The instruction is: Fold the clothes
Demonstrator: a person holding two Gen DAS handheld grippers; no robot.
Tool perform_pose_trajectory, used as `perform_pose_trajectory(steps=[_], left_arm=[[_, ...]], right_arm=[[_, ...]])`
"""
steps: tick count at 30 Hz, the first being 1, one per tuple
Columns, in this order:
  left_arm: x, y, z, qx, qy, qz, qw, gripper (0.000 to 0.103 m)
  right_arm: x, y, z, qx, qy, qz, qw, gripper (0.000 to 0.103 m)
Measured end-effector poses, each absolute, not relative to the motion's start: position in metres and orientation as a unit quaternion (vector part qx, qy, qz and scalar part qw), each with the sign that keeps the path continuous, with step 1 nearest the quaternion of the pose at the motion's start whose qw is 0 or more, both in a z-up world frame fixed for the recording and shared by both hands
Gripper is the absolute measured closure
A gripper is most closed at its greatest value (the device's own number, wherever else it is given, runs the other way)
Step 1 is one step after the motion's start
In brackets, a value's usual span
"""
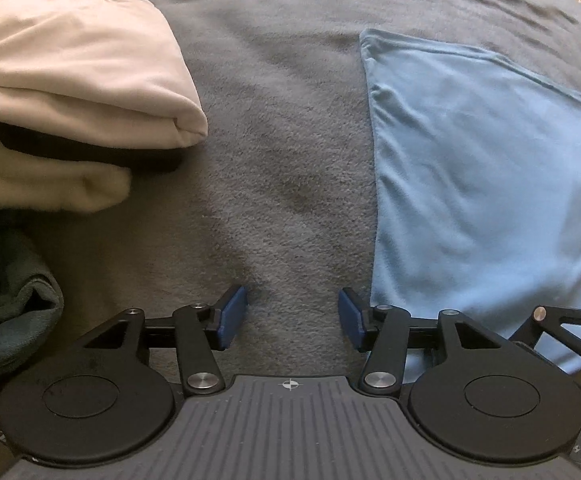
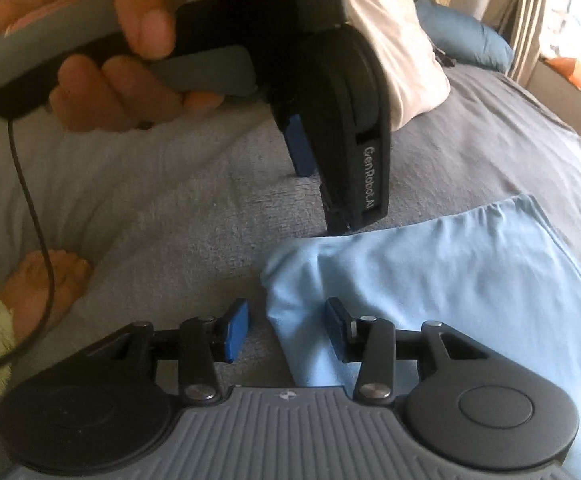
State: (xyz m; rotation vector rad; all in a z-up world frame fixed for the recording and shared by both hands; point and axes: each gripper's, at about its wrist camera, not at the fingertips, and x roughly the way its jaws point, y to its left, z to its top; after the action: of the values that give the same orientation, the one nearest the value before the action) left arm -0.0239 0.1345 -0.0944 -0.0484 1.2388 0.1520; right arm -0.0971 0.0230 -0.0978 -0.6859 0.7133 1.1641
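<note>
The light blue, smooth cotton garment [image 2: 450, 300] lies spread flat on the grey fleece-covered bed [image 1: 282, 140], towards its right side, one rounded corner reaching between the fingers of the right tongs [image 2: 290, 326]. Those tongs stand released, pads clear of the cloth, so nothing is gripped. The left tongs [image 1: 292, 318] are likewise released, empty over bare blanket just beside the garment's left edge.

My judgement of the risks: if the right tongs clench from here they may catch only a thin lip of the corner, which could slip out when lifted; clenched too deep, they could pinch the grey blanket along with the cloth. The left tongs sit off the fabric and would grab blanket alone unless shifted over the edge. Lifting one corner only would drag the garment askew and crease it.

Count: two tongs, one blue garment, one stack of folded clothes [image 1: 70, 92] near the bed's left edge, showing white, black and cream layers, and one dark green crumpled piece [image 1: 6, 312] below it.
</note>
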Motion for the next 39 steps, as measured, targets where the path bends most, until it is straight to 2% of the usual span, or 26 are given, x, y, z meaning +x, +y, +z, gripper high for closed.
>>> perform_pose_trajectory(steps=[16,22,26,31,35,39], left_arm=[[-0.023,0.130,-0.099,-0.008,0.582,0.078,0.810,0.047],[-0.022,0.129,-0.099,-0.007,0.581,0.078,0.810,0.046],[-0.023,0.130,-0.099,-0.008,0.579,0.077,0.811,0.045],[-0.026,0.135,-0.095,-0.024,0.568,0.080,0.819,0.045],[-0.029,0.144,-0.086,-0.071,0.543,0.067,0.834,0.045],[-0.027,0.161,-0.086,-0.216,0.548,0.006,0.808,0.045]], right_arm=[[-0.092,0.022,-0.098,-0.312,0.322,0.522,0.726,0.062],[-0.080,0.021,-0.095,-0.291,0.339,0.510,0.735,0.075],[-0.073,0.018,-0.093,-0.281,0.343,0.501,0.743,0.096],[-0.062,0.011,-0.089,-0.243,0.357,0.495,0.754,0.099],[-0.063,0.002,-0.083,-0.226,0.358,0.497,0.758,0.099],[-0.066,-0.002,-0.078,-0.220,0.356,0.498,0.759,0.099]])
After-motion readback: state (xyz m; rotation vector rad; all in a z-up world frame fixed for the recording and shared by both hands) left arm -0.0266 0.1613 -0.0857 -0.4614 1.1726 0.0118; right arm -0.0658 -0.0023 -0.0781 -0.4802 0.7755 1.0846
